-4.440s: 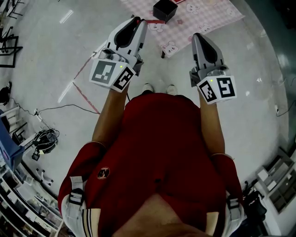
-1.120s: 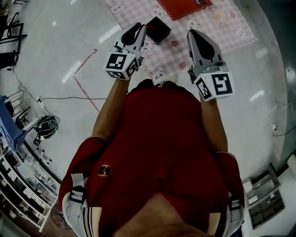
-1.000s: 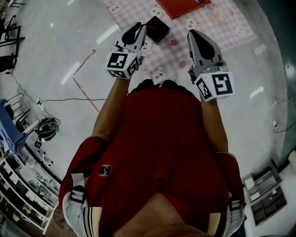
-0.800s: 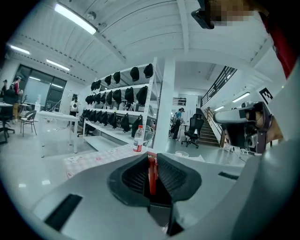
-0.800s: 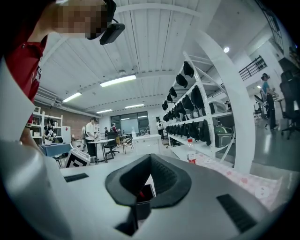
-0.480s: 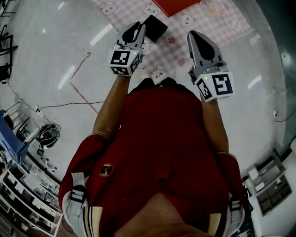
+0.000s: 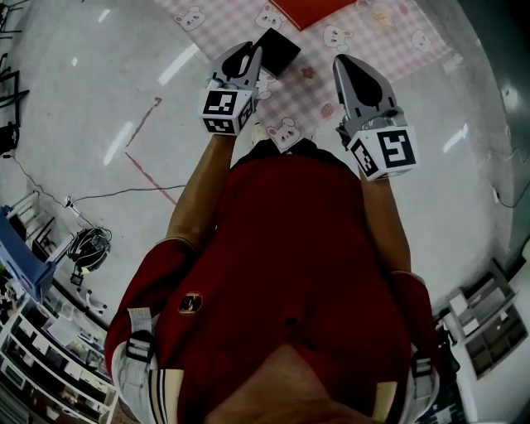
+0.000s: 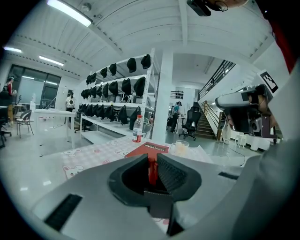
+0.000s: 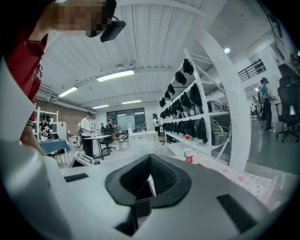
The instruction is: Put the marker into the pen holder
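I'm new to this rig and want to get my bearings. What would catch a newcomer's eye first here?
The person's red shirt fills the middle of the head view, with the left claw and right claw held out ahead of it. Beyond them a pink checked mat with bunny prints lies on the pale floor, bearing a black box near the left claw and a red book at the top edge.

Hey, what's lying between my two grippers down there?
In the head view, a pink checked mat with bunny prints spans the gap between the left gripper and the right gripper; a black box sits beside the left one's tip.
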A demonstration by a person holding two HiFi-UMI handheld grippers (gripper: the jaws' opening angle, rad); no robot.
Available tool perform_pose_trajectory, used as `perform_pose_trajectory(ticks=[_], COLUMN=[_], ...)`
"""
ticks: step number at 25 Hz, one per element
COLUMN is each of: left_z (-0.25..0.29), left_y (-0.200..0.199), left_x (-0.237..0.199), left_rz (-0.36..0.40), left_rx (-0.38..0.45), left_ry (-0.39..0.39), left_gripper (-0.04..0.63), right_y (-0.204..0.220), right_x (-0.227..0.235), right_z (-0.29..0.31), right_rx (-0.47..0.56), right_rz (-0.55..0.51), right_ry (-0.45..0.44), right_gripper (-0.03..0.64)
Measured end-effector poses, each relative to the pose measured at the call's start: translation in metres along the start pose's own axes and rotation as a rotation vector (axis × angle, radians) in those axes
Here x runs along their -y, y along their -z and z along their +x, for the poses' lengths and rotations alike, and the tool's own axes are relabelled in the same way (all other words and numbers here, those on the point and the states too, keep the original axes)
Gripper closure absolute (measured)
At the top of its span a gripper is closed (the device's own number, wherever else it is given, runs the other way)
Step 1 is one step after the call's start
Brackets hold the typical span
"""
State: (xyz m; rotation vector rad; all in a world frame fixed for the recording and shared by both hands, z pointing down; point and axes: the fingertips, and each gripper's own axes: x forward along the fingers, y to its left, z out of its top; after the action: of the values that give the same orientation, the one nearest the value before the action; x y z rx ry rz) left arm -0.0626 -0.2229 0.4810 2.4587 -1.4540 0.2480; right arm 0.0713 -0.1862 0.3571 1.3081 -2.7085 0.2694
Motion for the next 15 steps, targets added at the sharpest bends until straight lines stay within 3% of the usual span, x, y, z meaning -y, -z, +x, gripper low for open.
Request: perform_pose_trajectory(ticks=[15], left_z=[0.005], left_y=[0.012], left_x=[0.000], left_rz=[0.007], left_rx=[-0.039], left_ry=[0.036], left_gripper=[0.531], right_y=[-0.001], right_x=[0.003], right_z=[0.002], right_rx=[-0.010], right_rz=[0.002], right_ry=[0.026], right_gripper=[0.618])
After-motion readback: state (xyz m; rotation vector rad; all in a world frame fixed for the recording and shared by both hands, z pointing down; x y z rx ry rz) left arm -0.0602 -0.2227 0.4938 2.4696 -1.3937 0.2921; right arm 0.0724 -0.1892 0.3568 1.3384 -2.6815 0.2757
